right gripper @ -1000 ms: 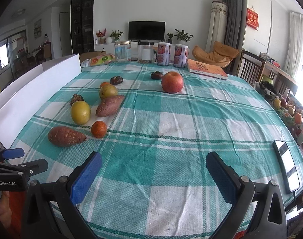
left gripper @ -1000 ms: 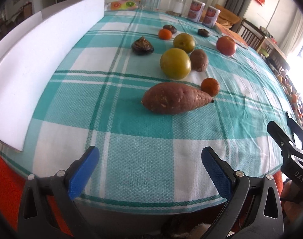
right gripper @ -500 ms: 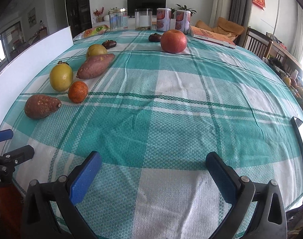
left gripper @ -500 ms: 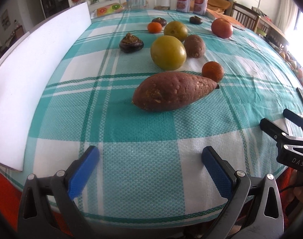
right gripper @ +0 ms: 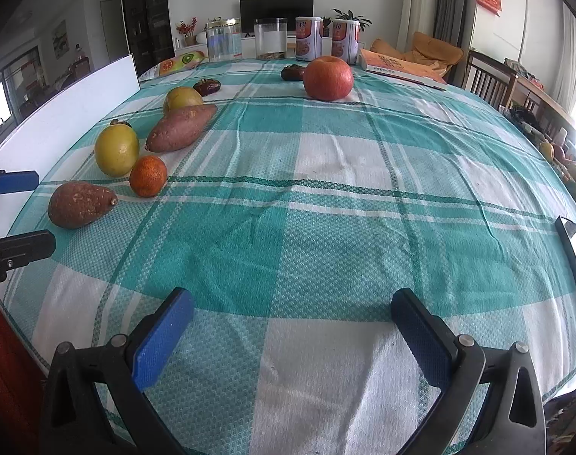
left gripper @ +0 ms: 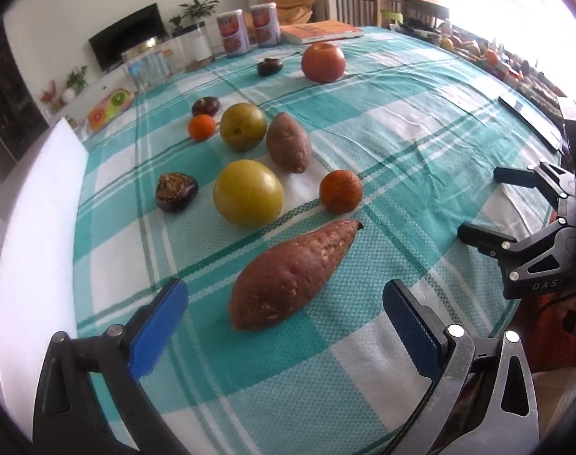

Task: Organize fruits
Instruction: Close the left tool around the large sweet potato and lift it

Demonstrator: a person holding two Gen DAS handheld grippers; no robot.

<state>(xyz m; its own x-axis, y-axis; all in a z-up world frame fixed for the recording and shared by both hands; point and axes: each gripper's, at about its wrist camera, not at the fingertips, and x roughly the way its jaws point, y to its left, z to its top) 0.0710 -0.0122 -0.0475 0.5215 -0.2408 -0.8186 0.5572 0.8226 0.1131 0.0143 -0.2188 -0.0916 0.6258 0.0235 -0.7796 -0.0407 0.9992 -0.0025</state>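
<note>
My left gripper [left gripper: 284, 316] is open, its blue pads either side of the near end of a large sweet potato [left gripper: 293, 275] lying on the checked cloth. Behind it lie a yellow-green fruit [left gripper: 248, 192], a small orange [left gripper: 340, 191], a second sweet potato [left gripper: 289, 147], another green fruit [left gripper: 243, 126], a second small orange [left gripper: 201, 127], dark brown fruits [left gripper: 175, 191] and a red apple [left gripper: 322, 62]. My right gripper [right gripper: 291, 335] is open and empty over bare cloth; it also shows in the left wrist view [left gripper: 488, 208]. The apple [right gripper: 327, 77] lies far ahead of it.
A white board [left gripper: 26, 227] stands along the table's left edge. Jars and cans [right gripper: 308, 40] and a book [right gripper: 399, 70] stand at the far end. A phone [right gripper: 574, 265] lies near the right edge. Chairs [right gripper: 492, 83] stand beyond the right side.
My left gripper has moved forward and turned, so the large sweet potato now lies between its pads. My right gripper has moved forward over the cloth.
</note>
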